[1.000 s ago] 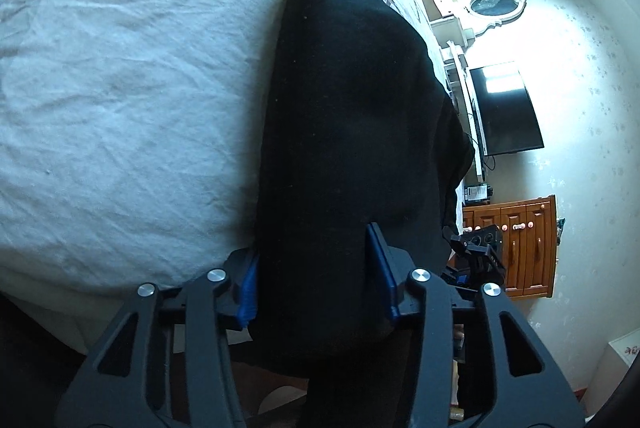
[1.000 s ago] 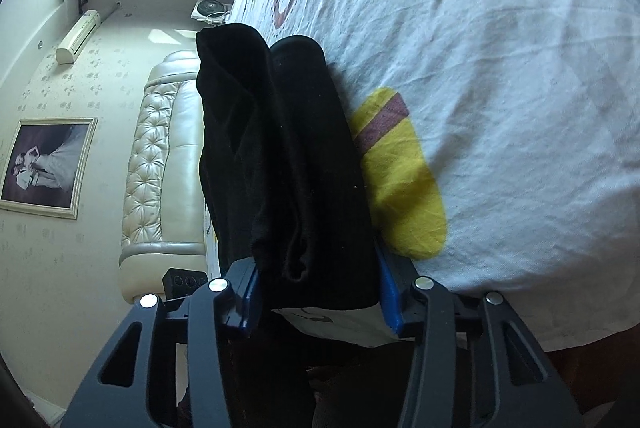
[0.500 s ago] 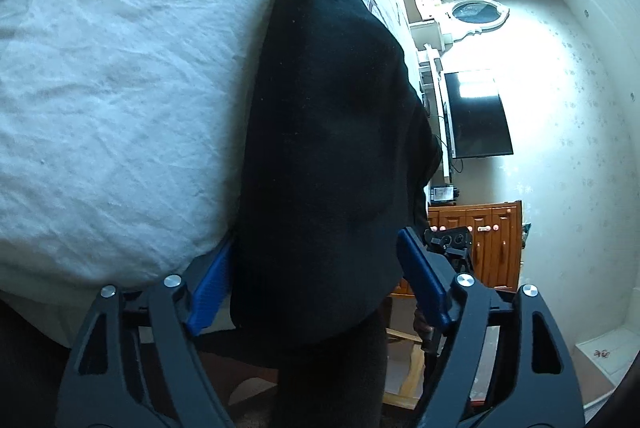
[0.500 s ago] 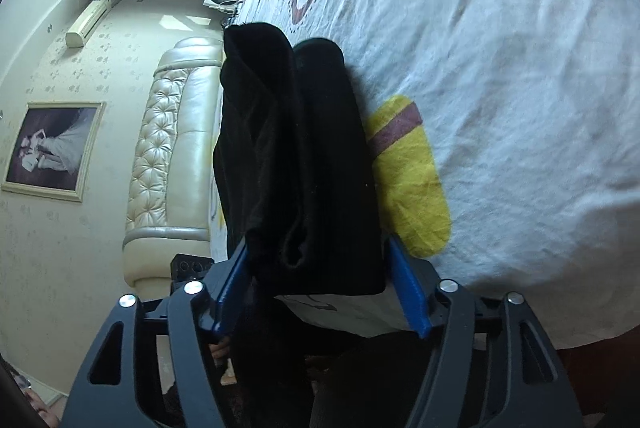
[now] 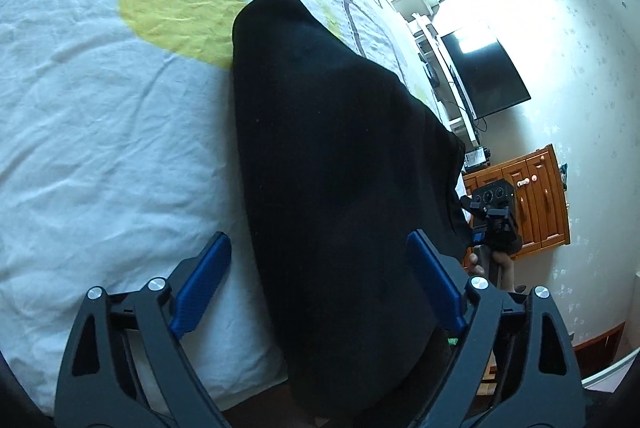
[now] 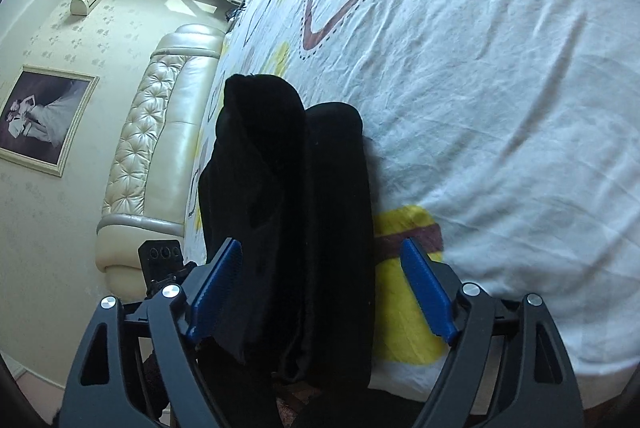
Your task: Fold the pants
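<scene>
Left wrist view, folded black pants [image 5: 340, 164] on bedsheet [image 5: 100, 148], left gripper [image 5: 320, 284] spread wide; right gripper [image 6: 320, 288] likewise spread

Plain black pants [image 5: 340, 164] are laid on a white bedsheet [image 6: 500, 88] printed with yellow patches and maroon outlines edged in dark dots. Blue pads [image 5: 200, 284] are carried on black gripper frames. A cream tufted headboard [image 6: 156, 148] and orange-brown wooden cabinet [image 5: 532, 196] are seen.
</scene>
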A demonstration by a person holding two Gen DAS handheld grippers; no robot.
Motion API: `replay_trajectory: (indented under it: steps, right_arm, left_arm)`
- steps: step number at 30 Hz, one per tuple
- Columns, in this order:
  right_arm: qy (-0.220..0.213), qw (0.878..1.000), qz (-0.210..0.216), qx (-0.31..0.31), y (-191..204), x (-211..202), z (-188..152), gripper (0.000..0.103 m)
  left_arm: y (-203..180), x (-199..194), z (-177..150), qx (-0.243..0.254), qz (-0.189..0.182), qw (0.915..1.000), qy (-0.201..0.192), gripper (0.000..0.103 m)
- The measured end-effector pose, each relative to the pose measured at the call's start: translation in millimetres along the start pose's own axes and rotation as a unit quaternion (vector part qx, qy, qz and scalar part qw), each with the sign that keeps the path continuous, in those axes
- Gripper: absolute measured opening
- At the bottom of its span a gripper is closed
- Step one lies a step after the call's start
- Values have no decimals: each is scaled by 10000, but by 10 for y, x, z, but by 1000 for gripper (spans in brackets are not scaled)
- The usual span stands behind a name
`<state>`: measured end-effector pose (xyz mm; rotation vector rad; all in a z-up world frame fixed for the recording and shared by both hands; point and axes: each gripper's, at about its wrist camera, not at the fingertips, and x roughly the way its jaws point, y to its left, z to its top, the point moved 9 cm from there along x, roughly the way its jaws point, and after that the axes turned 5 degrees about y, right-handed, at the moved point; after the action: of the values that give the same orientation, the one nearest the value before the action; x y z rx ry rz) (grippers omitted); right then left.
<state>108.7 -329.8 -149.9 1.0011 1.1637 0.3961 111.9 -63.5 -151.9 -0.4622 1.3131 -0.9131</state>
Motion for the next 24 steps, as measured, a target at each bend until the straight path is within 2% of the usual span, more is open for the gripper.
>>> replay_trajectory:
  steps: [3,5,6,7,8,9,11,16,21,23,24]
  right_arm:
    - [144,9993,331,-77,106,101,19,81]
    - [240,9992,196,-258,171,178,-19,79]
    - [277,9990,106,-321,193,206,-43,73]
    - [296,9991,37,-298,182,222,-55,66]
    - [320,9993,-1,-170,131,233,-58,52]
    - [300,9995,96,-68,110,231,-56,48]
    - [269,9993,267,-74,74,190,-97,42]
    - [215,9986,480,12,60,189,-126,37]
    - [164,9983,554,16,33,179,-100,37]
    - [52,9988,471,-82,48,155,-98,41]
    - [22,9990,421,-152,59,141,-96,46]
  left_arm:
    - [-25,73,75,-226,-196,9995,-86,93]
    - [-69,111,64,-312,-329,9989,-84,92]
    - [-93,133,63,-277,-339,9990,-47,84]
    - [-93,151,56,-239,-198,9995,-34,73]
    - [-76,177,49,-208,0,9998,25,48]
    - [-57,181,39,-205,64,9997,62,41]
    - [-60,180,54,-234,1,9997,5,35]
    - [-68,177,56,-36,160,9999,-21,31]
    - [-73,181,73,-5,100,9999,-44,31]
    - [-125,179,106,119,131,9998,-66,37]
    - [-144,162,100,182,147,9997,-70,45]
